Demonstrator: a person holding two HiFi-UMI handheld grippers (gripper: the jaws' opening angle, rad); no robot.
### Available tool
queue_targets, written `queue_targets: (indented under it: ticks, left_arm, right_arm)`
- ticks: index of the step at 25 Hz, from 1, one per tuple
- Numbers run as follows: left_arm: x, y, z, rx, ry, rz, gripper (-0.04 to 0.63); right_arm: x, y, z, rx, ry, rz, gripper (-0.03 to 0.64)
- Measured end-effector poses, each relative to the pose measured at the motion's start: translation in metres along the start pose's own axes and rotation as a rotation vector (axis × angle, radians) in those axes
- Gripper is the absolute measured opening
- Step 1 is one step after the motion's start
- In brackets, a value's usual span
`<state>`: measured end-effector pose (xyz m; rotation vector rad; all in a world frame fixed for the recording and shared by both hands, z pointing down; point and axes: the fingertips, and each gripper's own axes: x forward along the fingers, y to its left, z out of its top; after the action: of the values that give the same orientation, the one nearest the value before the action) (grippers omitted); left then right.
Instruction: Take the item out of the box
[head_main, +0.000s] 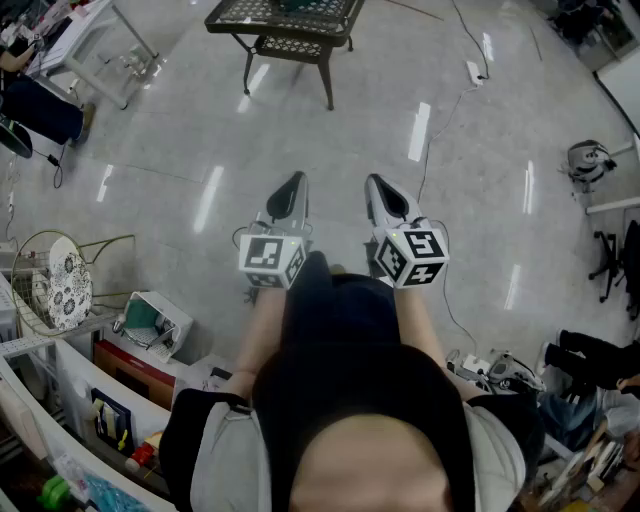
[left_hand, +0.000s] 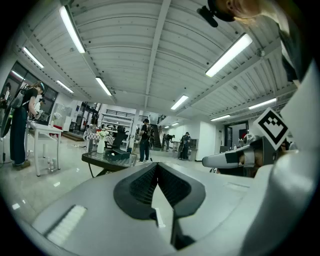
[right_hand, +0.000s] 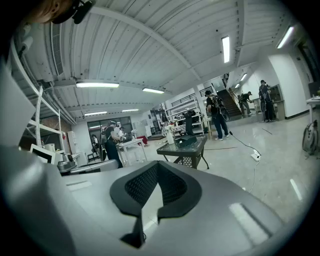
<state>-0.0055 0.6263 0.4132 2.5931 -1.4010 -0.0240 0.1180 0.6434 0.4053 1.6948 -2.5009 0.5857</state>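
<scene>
Not started — left gripper (head_main: 292, 182) and right gripper (head_main: 379, 186) both closed, empty, well apart from the table (head_main: 236, 16) bearing a dark box (right_hand: 189, 141).

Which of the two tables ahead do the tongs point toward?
The black lattice-top table, which stands straight ahead on the open floor. The white table is lighter, plain-topped and set well off to the left.
</scene>
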Motion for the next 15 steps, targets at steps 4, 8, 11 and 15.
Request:
queue_targets:
  ticks: [4, 8, 11, 15]
  left_arm:
    - [-0.001, -0.002, 0.0, 0.0, 0.002, -0.013, 0.009]
    - [-0.002, -0.001, -0.003, 0.003, 0.024, -0.013, 0.009]
    - [0.002, -0.002, 0.001, 0.001, 0.022, -0.019, 0.009]
    - [0.007, 0.002, 0.003, 0.0, 0.022, -0.008, 0.009]
  right_arm:
    - [0.0, 0.002, -0.003, 0.0, 0.006, 0.004, -0.002]
    - [0.002, 0.002, -0.006, 0.021, 0.009, 0.003, 0.0]
    - [0.004, -0.008, -0.004, 0.06, -0.003, -0.032, 0.002]
    - [0.013, -0.017, -0.002, 0.072, 0.01, -0.054, 0.001]
